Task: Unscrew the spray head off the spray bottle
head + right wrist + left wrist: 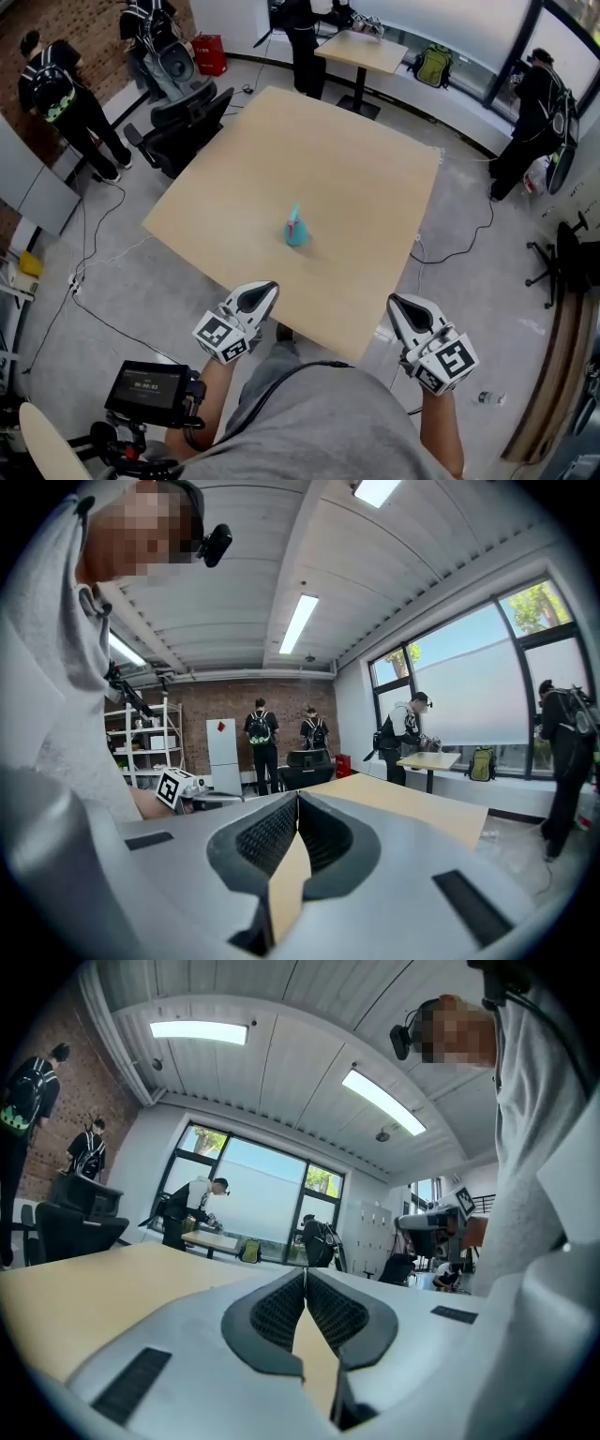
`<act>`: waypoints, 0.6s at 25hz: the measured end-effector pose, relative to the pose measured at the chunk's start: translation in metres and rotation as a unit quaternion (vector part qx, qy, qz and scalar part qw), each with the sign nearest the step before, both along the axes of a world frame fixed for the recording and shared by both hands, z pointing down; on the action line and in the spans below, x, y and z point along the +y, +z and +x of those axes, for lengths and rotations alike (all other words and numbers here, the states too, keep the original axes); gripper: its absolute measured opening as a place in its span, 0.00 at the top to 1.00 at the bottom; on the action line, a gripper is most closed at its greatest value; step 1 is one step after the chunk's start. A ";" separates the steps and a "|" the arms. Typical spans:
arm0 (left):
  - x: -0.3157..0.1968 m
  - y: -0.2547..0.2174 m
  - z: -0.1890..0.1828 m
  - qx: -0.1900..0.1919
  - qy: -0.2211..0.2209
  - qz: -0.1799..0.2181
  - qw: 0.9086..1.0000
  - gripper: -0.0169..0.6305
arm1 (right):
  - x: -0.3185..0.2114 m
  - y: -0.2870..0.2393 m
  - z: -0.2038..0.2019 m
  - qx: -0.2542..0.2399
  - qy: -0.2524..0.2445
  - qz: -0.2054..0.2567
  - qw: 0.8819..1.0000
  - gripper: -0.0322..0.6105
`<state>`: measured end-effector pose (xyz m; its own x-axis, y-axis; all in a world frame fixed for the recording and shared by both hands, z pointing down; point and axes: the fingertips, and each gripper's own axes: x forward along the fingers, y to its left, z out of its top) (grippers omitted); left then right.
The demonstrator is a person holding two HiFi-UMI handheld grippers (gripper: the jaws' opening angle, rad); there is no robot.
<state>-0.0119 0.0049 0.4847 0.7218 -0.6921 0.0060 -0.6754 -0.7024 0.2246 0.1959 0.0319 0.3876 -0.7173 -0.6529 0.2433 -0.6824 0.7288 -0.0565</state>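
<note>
Presently: small teal spray bottle (296, 228) upright on table (281, 141), well ahead of both grippers, nearer the left. Left gripper (265, 292) and right gripper (401, 305) clenched, empty. Probably light, slick plastic, tippy. Pin the body low; twist at the collar under the head.

Daylight pours through the far windows (441, 23), washing them out; ceiling strip lights (199, 1030) glow. Shadows are soft. Both gripper views bend strongly toward dark corners.
</note>
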 end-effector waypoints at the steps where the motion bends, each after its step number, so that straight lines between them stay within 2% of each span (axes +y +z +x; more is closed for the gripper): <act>1: -0.015 0.010 0.001 -0.003 0.007 -0.005 1.000 0.96 | -0.008 -0.001 0.001 -0.001 0.006 -0.001 1.000 0.94; 6: -0.089 0.063 -0.007 -0.008 0.004 -0.044 0.999 0.95 | -0.046 -0.005 -0.002 0.014 0.030 -0.007 0.999 0.94; 9: -0.130 0.104 -0.010 -0.041 0.016 -0.058 0.997 0.62 | -0.069 -0.006 -0.005 0.021 0.053 -0.012 0.998 0.94; 11: -0.152 0.137 -0.011 -0.073 0.029 -0.071 0.994 0.46 | -0.080 -0.005 -0.009 0.028 0.065 -0.018 0.997 0.94; 15: -0.191 0.188 0.006 -0.142 0.064 -0.083 0.984 0.36 | -0.097 -0.004 -0.007 0.042 0.094 -0.036 0.994 0.94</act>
